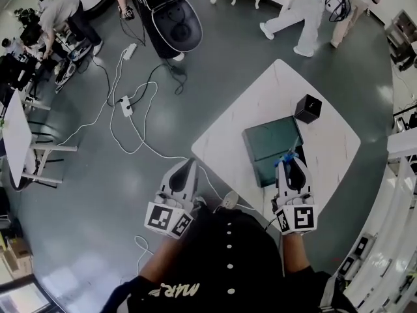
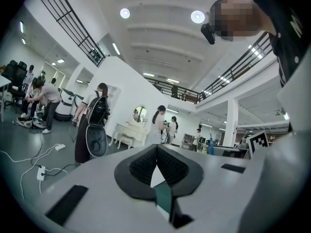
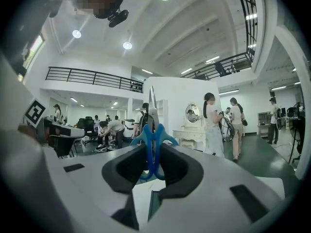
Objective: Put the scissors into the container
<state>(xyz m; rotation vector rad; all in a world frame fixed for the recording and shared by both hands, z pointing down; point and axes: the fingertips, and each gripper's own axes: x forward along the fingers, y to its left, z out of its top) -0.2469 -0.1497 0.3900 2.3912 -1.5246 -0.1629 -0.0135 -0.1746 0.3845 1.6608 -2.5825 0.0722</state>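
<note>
- Right gripper (image 1: 291, 163): the jaws are part-way closed and clamped on the blue handles of the scissors (image 3: 152, 130). It's a firm side-on pinch on both loops.
- Left gripper (image 2: 156, 152): the jaws are closed tip to tip with nothing between them. It hangs level off the near left edge of the table (image 1: 273, 90), out of the action.
- The scissors are up in the air in the right gripper's hold, above the near edge of the dark tray (image 1: 270, 142). They are not yet in the container.
- The long axis runs on out from the jaws. The handles sit back in the grip and the closed blades lead, aimed across the tray towards the far corner of the table. In the right gripper view the blades rise straight up the middle.
- The container (image 1: 307, 107) is a small black box just past the tray's far right corner, near the scissors but clearly apart from them.
- By my reading this is the carry step: pickup done, drop-off to come.
- The next move calls for a reach over the tray to bring the blades above the box's mouth. Then tip the points down and part the jaws only once they are inside the rim.
</note>
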